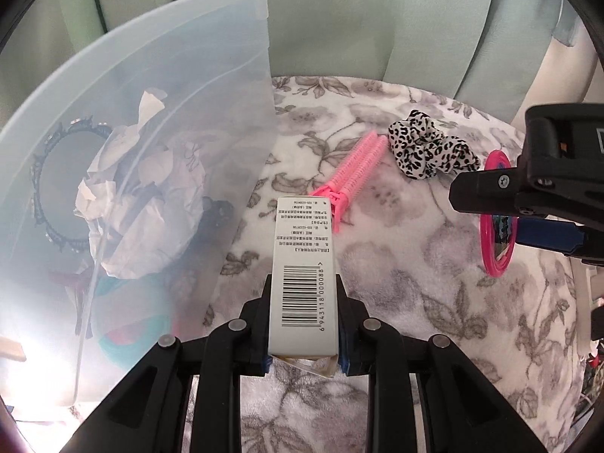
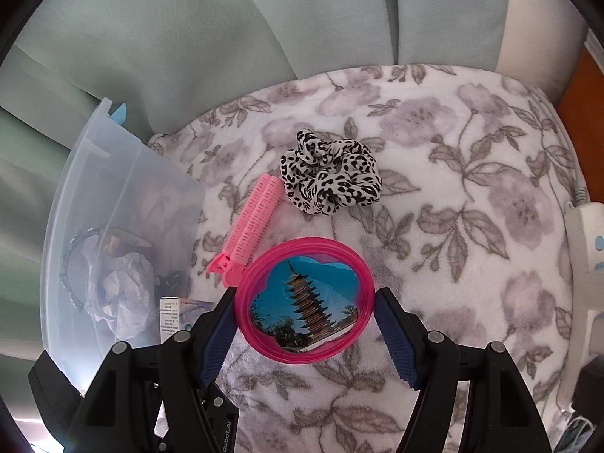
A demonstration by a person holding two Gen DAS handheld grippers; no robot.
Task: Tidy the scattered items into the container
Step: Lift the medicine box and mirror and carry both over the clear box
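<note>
Left gripper (image 1: 304,324): clamped on a slim white box (image 1: 304,264); both pads press its long sides and the barcode face is turned up. The box reaches out from the jaws toward 12 o'clock, above the floral blanket (image 1: 434,302).

Right gripper (image 2: 304,330): jaws apart around the pink round mirror (image 2: 305,298). The left pad is at or nearly at the rim at 9 o'clock; I cannot tell whether it touches. The right pad stands just clear of the rim at 3 o'clock. The mirror's pagoda picture faces up.

Mirror in the left wrist view (image 1: 496,222): seen edge-on at 3 o'clock of the box, partly behind the right gripper's fingers (image 1: 487,192).

Container (image 1: 132,151): clear plastic tub at 9 to 11 o'clock of the left gripper, its wall just beside the box. Crumpled paper (image 1: 139,204) and a dark beaded headband (image 1: 56,185) lie inside; other contents are too blurred to name.

Pink hair clip (image 2: 249,226): on the blanket at 11 o'clock of the mirror, its hinged end just beside the rim.

Leopard scrunchie (image 2: 328,171): at 12 o'clock of the mirror, apart from it, close by the clip's far tip.

Farthest: pale green cushions (image 2: 226,19) behind the blanket.
</note>
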